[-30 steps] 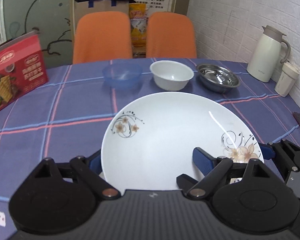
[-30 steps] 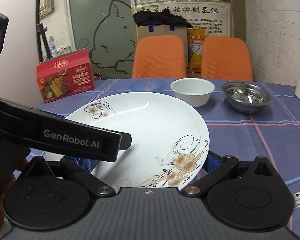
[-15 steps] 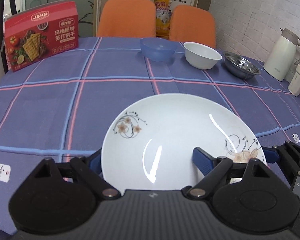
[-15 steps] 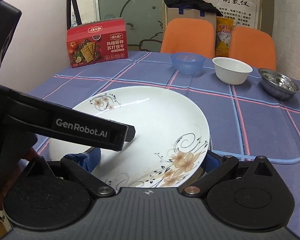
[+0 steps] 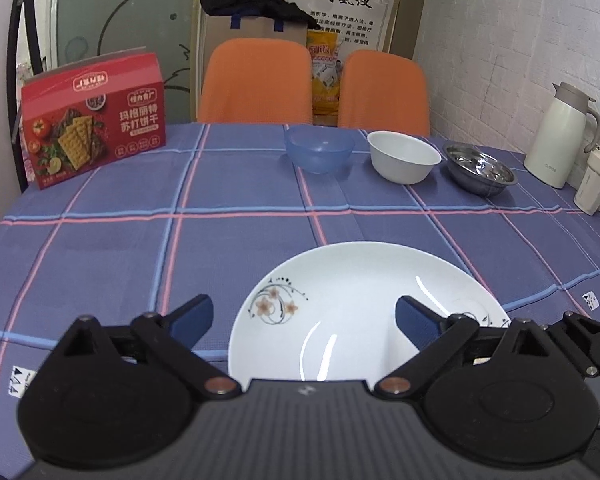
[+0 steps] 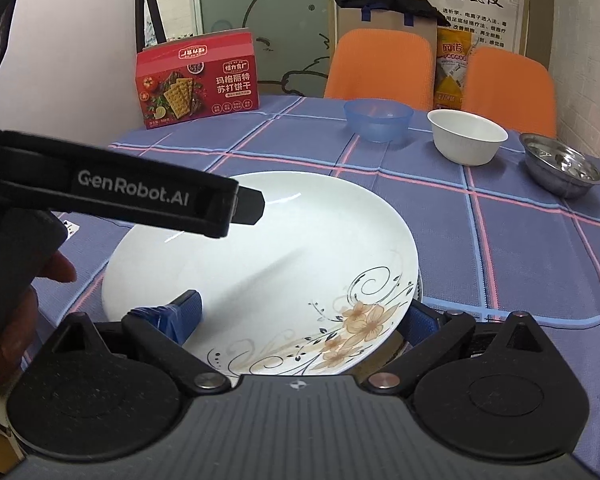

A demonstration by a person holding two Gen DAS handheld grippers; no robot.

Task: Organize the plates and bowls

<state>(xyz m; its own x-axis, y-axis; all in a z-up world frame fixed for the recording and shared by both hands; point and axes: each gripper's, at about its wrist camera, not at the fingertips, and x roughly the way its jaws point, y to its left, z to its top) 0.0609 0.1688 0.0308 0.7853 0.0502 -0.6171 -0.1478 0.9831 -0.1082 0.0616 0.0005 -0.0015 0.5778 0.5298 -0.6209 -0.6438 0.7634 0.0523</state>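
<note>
Betw. open right tongs [image 6: 300, 316]: plate [image 6: 268, 248].

From the left wrist camera I see my left gripper [image 5: 304, 316] spread wide, one blue pad off the plate's left rim over the cloth, the other over the white plate [image 5: 364, 304], which lies flat on the checked tabletop [image 5: 140, 240] near me. At its right edge I make out part of the right gripper [image 5: 580, 344]. Farther back a blue bowl [image 5: 319, 154], a white bowl [image 5: 404, 156] and a steel bowl [image 5: 479, 168] stand in a row, apart from one another. A red cracker box [image 5: 94, 118] stands far left, a cream jug [image 5: 562, 136] and a cup [image 5: 594, 180] far right.
</note>
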